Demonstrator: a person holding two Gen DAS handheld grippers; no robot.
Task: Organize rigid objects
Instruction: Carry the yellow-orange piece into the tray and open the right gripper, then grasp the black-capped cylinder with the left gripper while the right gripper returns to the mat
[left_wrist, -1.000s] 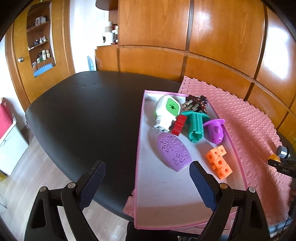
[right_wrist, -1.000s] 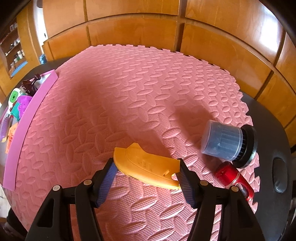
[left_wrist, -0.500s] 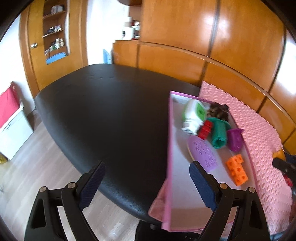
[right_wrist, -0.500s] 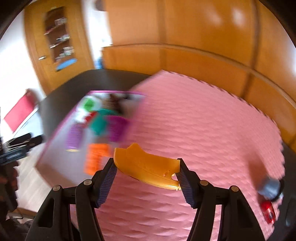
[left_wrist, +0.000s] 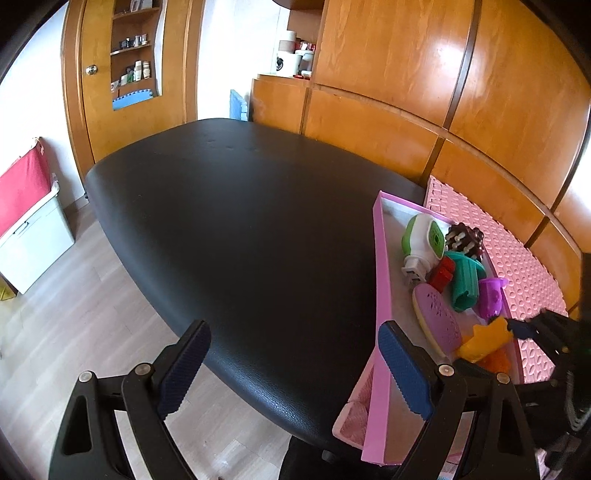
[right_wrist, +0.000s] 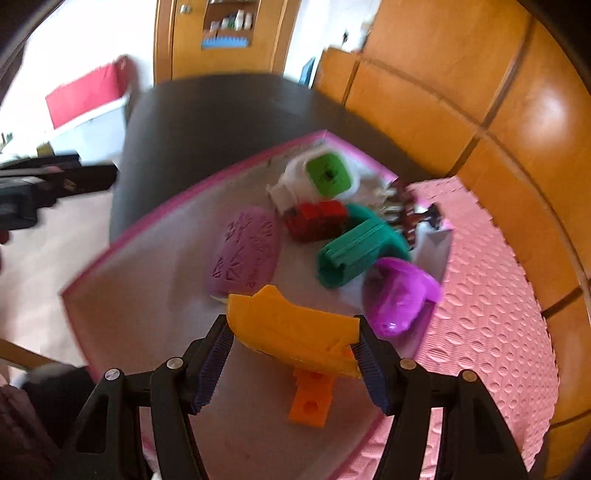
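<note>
The orange curved plastic piece (right_wrist: 295, 334), clamped end to end between the pads of the right gripper (right_wrist: 293, 356), now hangs above the near part of the pink-rimmed tray (right_wrist: 147, 221), directly over an orange perforated block (right_wrist: 310, 398). A second ago the same piece was held low over the pink foam mat (right_wrist: 491, 314), beside a grey cylinder and a red object; the carry across to the tray is therefore all but complete, and release is judged the step remaining. Beyond it in the tray lie a purple oval (right_wrist: 247, 254), a purple cup (right_wrist: 400, 295), a teal piece (right_wrist: 360, 243), a red block (right_wrist: 316, 218) and a green-and-white plug-in device (right_wrist: 321, 177). The left gripper (left_wrist: 295, 369) stands wide apart and empty, having drifted from the tray toward the black table (left_wrist: 240, 221).
</note>
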